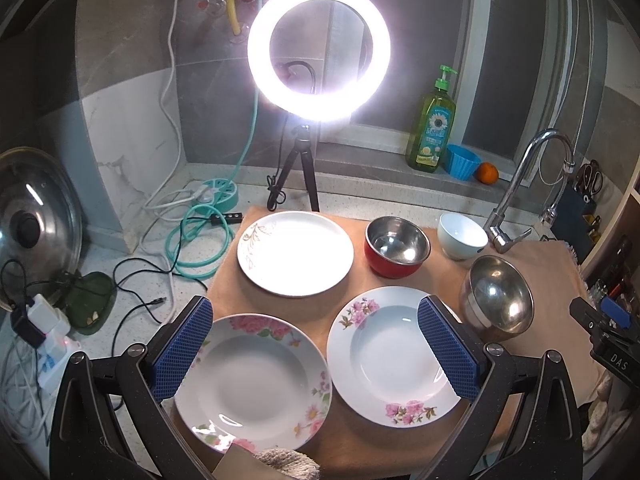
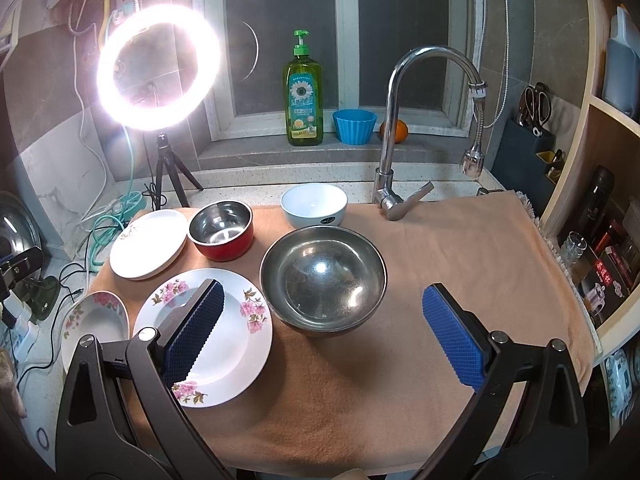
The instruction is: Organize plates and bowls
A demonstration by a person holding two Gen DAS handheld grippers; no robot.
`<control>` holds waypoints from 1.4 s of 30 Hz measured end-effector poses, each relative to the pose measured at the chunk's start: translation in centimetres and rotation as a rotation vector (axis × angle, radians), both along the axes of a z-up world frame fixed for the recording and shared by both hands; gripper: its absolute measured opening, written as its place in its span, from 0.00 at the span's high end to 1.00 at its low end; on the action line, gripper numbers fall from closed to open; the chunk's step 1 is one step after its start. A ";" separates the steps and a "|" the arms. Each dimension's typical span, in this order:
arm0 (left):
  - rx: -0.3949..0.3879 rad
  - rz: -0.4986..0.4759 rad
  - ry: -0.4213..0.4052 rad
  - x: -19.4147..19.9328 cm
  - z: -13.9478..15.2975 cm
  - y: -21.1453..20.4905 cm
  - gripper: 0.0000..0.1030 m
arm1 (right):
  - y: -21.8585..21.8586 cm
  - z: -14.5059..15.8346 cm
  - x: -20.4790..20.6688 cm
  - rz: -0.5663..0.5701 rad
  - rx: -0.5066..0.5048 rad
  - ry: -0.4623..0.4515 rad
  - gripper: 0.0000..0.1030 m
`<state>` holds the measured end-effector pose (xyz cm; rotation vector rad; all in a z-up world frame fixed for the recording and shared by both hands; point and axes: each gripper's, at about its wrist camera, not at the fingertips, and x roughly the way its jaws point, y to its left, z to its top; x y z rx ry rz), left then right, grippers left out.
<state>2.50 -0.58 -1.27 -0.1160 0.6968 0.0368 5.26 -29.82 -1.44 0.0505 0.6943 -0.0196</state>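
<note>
Three plates and three bowls lie spread out, none stacked, on a peach-coloured towel (image 2: 460, 248) covering the counter. Nearest the left edge sits a white deep plate with pink rose prints on its rim (image 1: 252, 384); just beside it to the right lies a second white deep plate with pink blossom sprigs (image 1: 390, 356), the two rims close but whether touching cannot be told. Behind them rests a flat white plate with a faint gold leaf pattern (image 1: 296, 254). To its right stands a small steel-lined bowl with a red outer wall (image 1: 396, 246), then a plain white ceramic bowl (image 1: 460, 236) near the base of the chrome gooseneck tap (image 2: 400, 120). In front of those, just right of the blossom plate, sits a large bare stainless-steel bowl (image 2: 324, 280), upright. The left gripper (image 1: 316, 352) hovers above the two deep plates, its blue-padded fingers spread wide, holding nothing. The right gripper (image 2: 324, 336) hovers in front of the large steel bowl, fingers equally wide apart and empty; its left pad overlaps the blossom plate in view, contact cannot be told. Behind the towel a lit ring lamp on a black tripod (image 1: 318, 50) glares strongly. On the window sill stand a green dish-soap pump bottle (image 2: 303, 96), a blue fluted cup (image 2: 355, 126) and an orange (image 2: 396, 131).
</note>
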 end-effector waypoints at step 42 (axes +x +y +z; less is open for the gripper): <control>-0.130 -0.234 0.396 7.7 -9.1 -0.7 0.36 | -2.0 -11.0 2.4 0.066 0.399 0.375 0.41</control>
